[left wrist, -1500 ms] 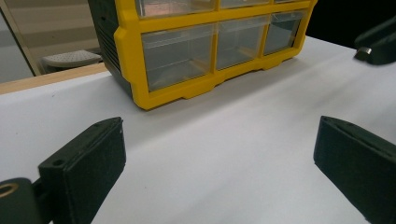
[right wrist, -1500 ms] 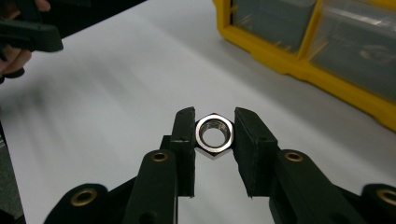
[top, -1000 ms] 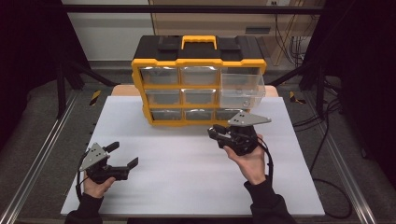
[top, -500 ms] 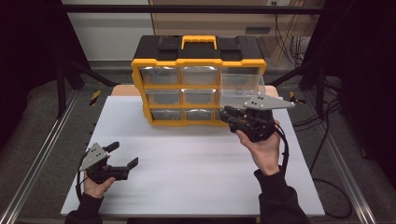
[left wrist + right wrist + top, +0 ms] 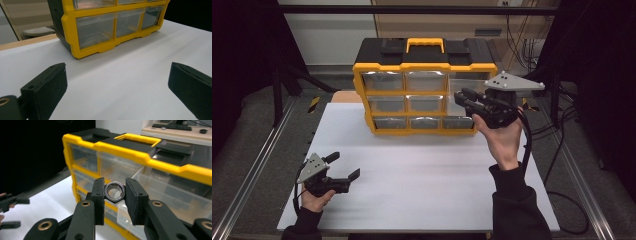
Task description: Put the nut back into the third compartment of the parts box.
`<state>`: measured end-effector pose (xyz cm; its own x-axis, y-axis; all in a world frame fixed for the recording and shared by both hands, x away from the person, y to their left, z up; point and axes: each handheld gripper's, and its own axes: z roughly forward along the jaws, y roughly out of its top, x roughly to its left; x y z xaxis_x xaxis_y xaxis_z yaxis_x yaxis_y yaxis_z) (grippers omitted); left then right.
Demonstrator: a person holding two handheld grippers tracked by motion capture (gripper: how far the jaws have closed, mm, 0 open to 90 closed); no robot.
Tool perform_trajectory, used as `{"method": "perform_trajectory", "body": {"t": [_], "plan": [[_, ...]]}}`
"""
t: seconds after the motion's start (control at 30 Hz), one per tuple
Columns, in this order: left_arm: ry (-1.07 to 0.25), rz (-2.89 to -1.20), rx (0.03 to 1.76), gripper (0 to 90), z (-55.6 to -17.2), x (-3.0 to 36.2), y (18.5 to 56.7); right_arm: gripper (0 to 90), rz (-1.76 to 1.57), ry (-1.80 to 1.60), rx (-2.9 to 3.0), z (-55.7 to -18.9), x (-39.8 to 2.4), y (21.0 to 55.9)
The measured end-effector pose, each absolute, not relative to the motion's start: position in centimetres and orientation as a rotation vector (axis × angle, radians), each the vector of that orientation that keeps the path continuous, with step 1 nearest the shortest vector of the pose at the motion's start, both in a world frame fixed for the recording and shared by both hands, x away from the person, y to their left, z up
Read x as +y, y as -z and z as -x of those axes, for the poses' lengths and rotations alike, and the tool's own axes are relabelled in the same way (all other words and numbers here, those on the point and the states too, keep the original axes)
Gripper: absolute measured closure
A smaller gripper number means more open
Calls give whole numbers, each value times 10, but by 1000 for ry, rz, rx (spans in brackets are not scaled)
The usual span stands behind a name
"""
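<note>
You are at a white table with a gripper in each hand. Your right gripper is held up in the air at the right end of a yellow and black organizer, level with its top and middle rows of drawers. Its two black jaws are pinching a metal hex nut between their pads, one pad on each side, with the nut's hole facing the camera. The nut is clear of the table and touches nothing but the pads. In the right gripper view the organizer stands close behind the nut, and a clear drawer on the right column is pulled out toward you, just below and beyond the nut. In the high view your right gripper points left toward that drawer. The organizer stands upright at the far middle of the table, with three rows of three clear drawers and a yellow handle on its black lid. Your left gripper rests low near the front left corner of the table, well apart from the organizer. Its jaws are spread wide with only bare table between them, and they point toward the organizer's lower drawers.
</note>
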<state>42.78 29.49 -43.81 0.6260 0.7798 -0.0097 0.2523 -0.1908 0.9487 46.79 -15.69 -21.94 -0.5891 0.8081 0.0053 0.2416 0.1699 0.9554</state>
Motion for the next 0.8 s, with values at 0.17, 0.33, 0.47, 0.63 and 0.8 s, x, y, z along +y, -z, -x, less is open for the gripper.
{"method": "perform_trajectory", "body": {"t": [0.17,0.33,0.47,0.63,0.8], "plan": [[-594,-1743,844,22,-428,295,438,704,-1016,-1409,1919,-480,-158,211],[-594,-1741,845,21,-428,295,438,704,-1049,-1352,1917,-495,-157,206],[-592,-1742,846,22,-428,295,438,703,-1084,-1324,1923,-506,-157,207],[-591,-1741,845,22,-428,295,438,703,-1124,-1287,1938,-520,-156,212],[-593,-1741,844,21,-428,295,438,703,-1151,-1235,1960,-528,-153,219]]}}
